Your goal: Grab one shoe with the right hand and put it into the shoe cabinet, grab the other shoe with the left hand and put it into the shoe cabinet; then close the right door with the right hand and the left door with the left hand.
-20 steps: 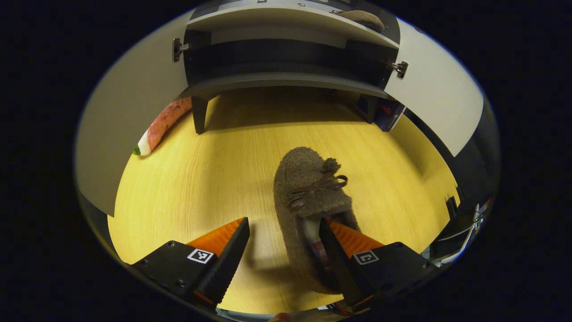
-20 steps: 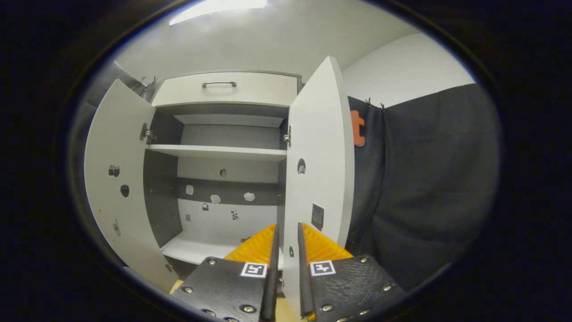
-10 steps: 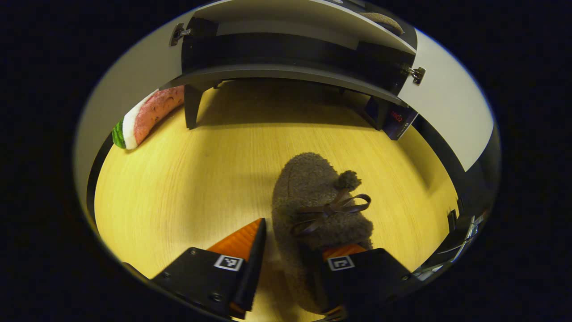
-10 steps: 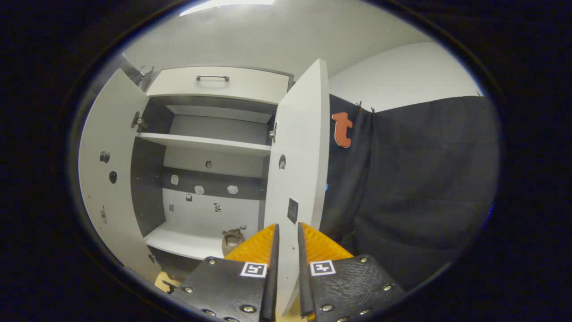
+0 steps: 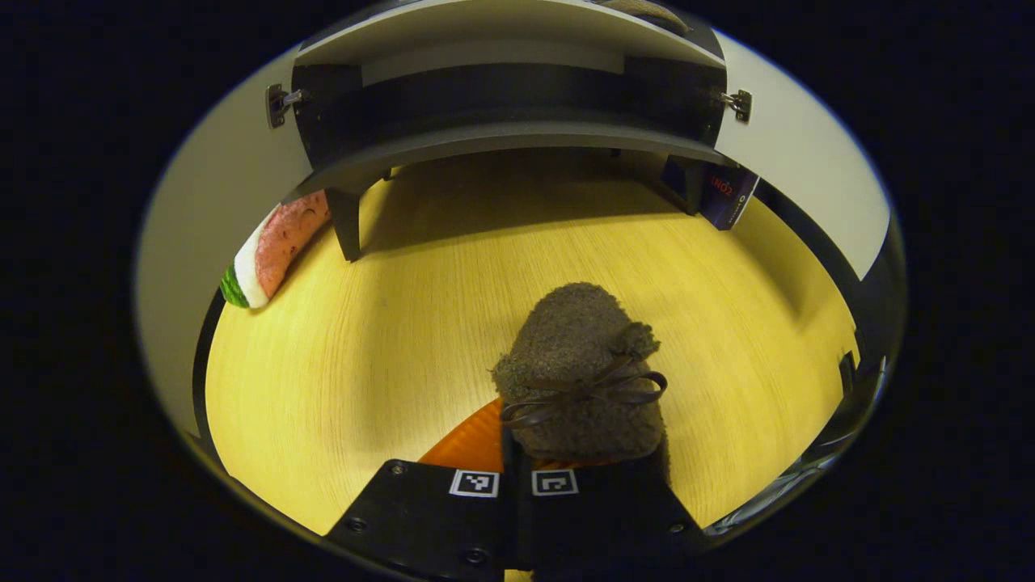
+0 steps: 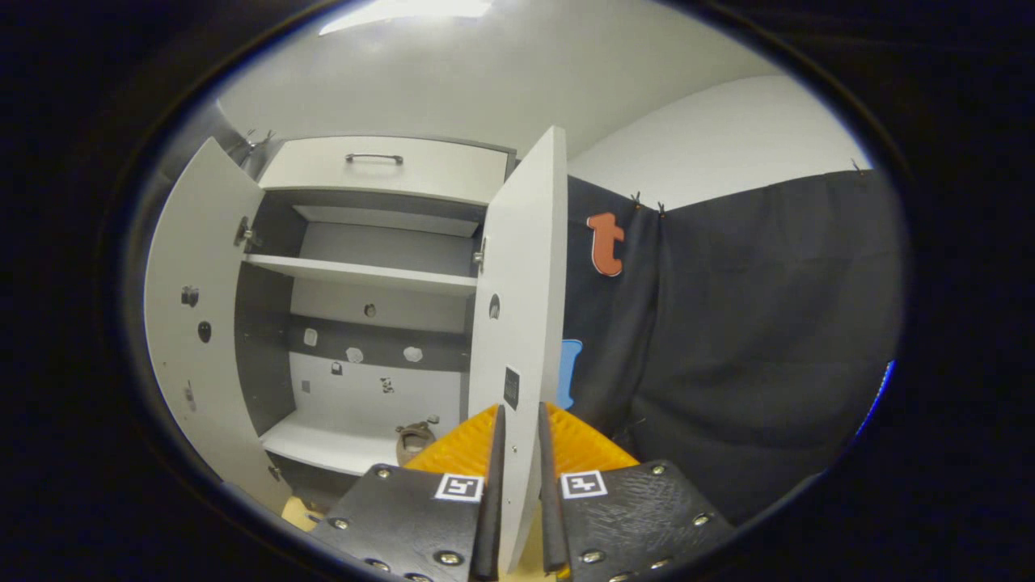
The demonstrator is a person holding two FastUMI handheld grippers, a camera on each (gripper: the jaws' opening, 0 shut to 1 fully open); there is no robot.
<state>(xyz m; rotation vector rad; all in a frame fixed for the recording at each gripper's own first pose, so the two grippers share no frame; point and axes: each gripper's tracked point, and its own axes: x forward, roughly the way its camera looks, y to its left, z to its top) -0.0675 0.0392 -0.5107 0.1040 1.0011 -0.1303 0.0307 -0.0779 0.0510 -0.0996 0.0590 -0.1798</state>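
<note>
Left gripper view: left gripper [image 5: 517, 453] clamps the shoe [image 5: 578, 372] by its heel end, toe pointing away toward the cabinet [image 5: 501, 137] over the floor [image 5: 388, 323]. Right gripper [image 6: 517, 485] nearly closed, empty; beyond, second shoe [image 6: 414, 440] on the bottom shelf.

A fuzzy brown shoe [image 5: 578, 372] with a dark ribbon bow sits above the wooden floor, toe toward the cabinet [image 6: 380, 279]. The other brown shoe [image 6: 414, 440] rests on the cabinet's bottom shelf. Both white doors — left door [image 6: 198, 323] and right door [image 6: 517, 323] — stand wide open.
</note>
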